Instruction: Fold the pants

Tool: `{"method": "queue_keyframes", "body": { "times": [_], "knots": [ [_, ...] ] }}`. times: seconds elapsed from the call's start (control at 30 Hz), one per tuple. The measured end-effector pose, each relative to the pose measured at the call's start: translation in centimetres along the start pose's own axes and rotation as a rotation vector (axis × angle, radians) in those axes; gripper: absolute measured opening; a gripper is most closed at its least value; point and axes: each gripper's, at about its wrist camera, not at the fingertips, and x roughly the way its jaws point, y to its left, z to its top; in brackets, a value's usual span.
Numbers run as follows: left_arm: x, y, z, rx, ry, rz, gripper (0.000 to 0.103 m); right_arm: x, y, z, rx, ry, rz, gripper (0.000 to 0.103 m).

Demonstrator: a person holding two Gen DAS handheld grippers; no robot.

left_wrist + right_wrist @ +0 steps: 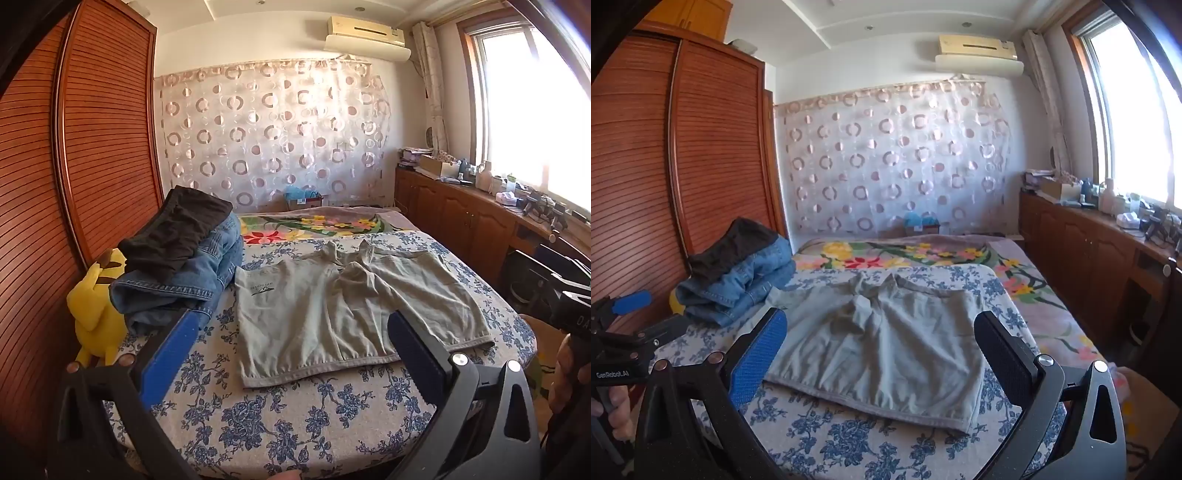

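A bed under a blue-flowered cover (pixel 295 417) fills the room; the grey-green pants (pixel 354 306) lie spread flat on it, right of a stack of folded clothes (pixel 184 266); the left gripper (pixel 291 354) and right gripper (pixel 882 354) hover at the near hem, jaws wide, holding nothing; best pinch both layers at opposite corners and lift evenly, I judge.

Home bedroom: bed (pixel 369 424), wardrobe (pixel 103 147)

Yellow plush toy (pixel 96 314) beside louvred wooden wardrobe (pixel 74 147), flowered bedspread (pixel 280 417)
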Motion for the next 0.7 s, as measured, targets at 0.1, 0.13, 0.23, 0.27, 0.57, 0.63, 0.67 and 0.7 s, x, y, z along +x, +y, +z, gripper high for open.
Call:
{"method": "queue_keyframes", "body": {
  "times": [0.1,0.13,0.23,0.27,0.57,0.63,0.67,0.7],
  "knots": [
    [-0.04,-0.05,-0.01,0.005,-0.005,0.004,0.103,-0.05,-0.06,-0.05,0.001,0.000,0.002,0.103],
    [-0.02,-0.06,-0.01,0.006,-0.003,0.003,0.103,-0.09,-0.10,-0.08,-0.001,0.001,0.003,0.103],
    [-0.05,-0.04,0.00,0.007,-0.005,0.003,0.103,-0.38,-0.31,-0.16,-0.003,0.004,0.006,0.103],
    [-0.03,-0.05,-0.01,0.006,-0.004,0.002,0.103,-0.51,-0.40,-0.18,-0.005,0.005,0.007,0.103],
    [-0.03,0.09,-0.19,0.010,-0.008,0.006,0.103,0.00,0.03,-0.39,-0.013,0.023,-0.003,0.103],
    [-0.22,0.21,-0.05,0.011,-0.009,0.008,0.103,0.00,0.04,-0.38,-0.013,0.024,-0.004,0.103],
    [-0.33,0.16,0.02,0.010,-0.009,0.008,0.103,-0.02,-0.02,-0.29,-0.011,0.024,-0.003,0.103],
    [-0.50,0.13,0.10,0.009,-0.009,0.008,0.103,-0.02,0.00,-0.29,-0.011,0.024,-0.003,0.103]
  ]
}}
